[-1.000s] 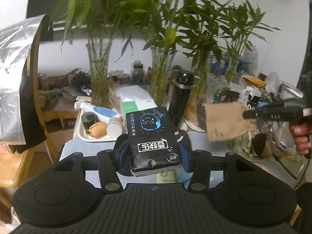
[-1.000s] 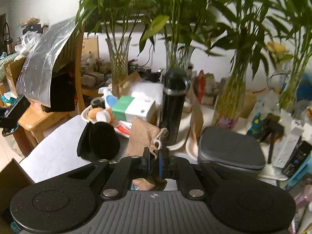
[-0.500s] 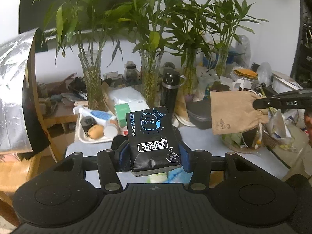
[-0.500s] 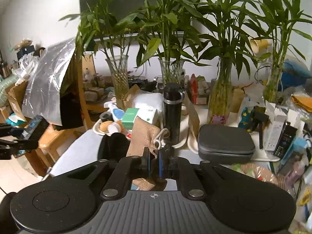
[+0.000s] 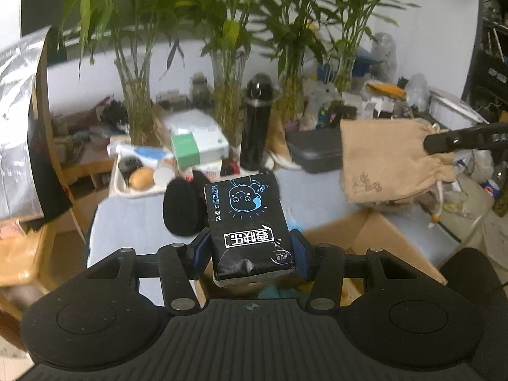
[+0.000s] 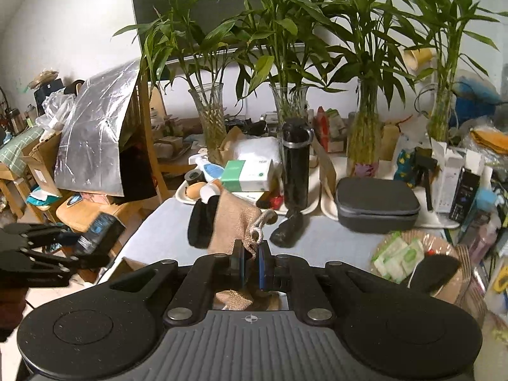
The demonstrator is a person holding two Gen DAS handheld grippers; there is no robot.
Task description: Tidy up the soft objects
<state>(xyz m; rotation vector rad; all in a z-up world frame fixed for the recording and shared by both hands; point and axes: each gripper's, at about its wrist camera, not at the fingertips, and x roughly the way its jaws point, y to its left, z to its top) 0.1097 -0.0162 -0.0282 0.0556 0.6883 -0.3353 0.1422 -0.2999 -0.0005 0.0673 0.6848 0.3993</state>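
Note:
My left gripper (image 5: 250, 254) is shut on a black tissue pack (image 5: 247, 219) with a blue cartoon face, held above an open cardboard box (image 5: 365, 231). In the right wrist view the same gripper (image 6: 76, 247) and pack (image 6: 101, 231) hang off the table's left end. My right gripper (image 6: 250, 263) is shut on the drawstring neck of a tan burlap pouch (image 6: 235, 222). From the left wrist view that gripper (image 5: 427, 143) carries the pouch (image 5: 387, 162) hanging in the air at the right. A black soft pad (image 5: 184, 209) lies on the pale table (image 5: 127, 222).
On the table stand a black bottle (image 6: 295, 165), a grey zip case (image 6: 377, 203), a tray with small items (image 6: 187, 195) and several glass vases of bamboo (image 6: 209, 120). A dark sock-like item (image 6: 287, 230) lies by the bottle. A round basket (image 6: 444, 244) holds wipes at the right.
Both grippers have drawn back from the table with their loads still held. The cardboard box has come into view below the tissue pack. The pouch has moved up and right.

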